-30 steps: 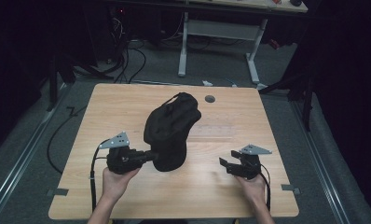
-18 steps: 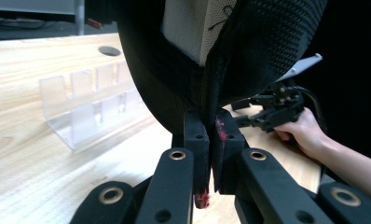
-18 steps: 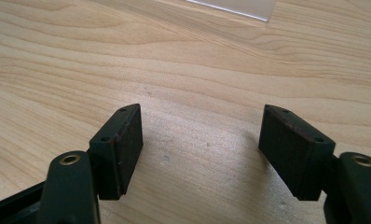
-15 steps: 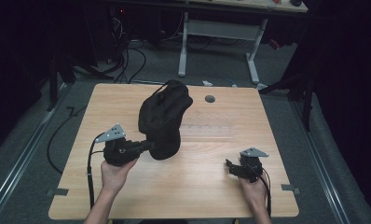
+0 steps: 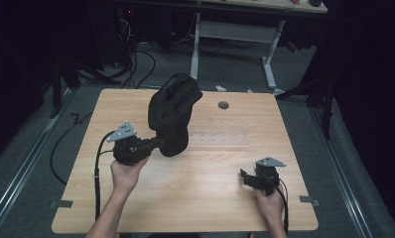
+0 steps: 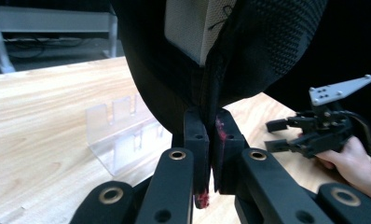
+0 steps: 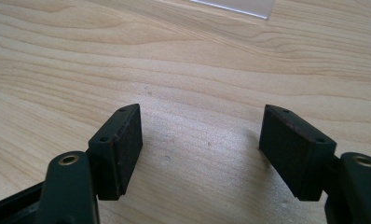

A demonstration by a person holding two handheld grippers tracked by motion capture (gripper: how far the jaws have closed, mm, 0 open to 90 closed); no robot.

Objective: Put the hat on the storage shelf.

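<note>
A black mesh fabric item (image 5: 173, 111) with a beige inner patch (image 6: 188, 28) hangs lifted above the wooden table (image 5: 195, 198). My left gripper (image 5: 161, 143) is shut on its lower edge; in the left gripper view the jaws (image 6: 210, 130) pinch the dark seam. My right gripper (image 5: 244, 177) sits low near the front right of the table, apart from the item. Its jaws stand wide open over bare wood (image 7: 200, 135). The left gripper view also catches it off to the right (image 6: 279, 135).
A clear plastic slotted rack (image 5: 220, 139) lies flat mid-table, just right of the hanging item (image 6: 123, 133). A grey round grommet (image 5: 223, 105) is set in the far table edge. Another desk's legs (image 5: 270, 64) and floor cables (image 5: 136, 59) lie beyond.
The left gripper has raised the black item and carried it left and farther back. The right gripper has drawn back toward the front right edge, staying open.
</note>
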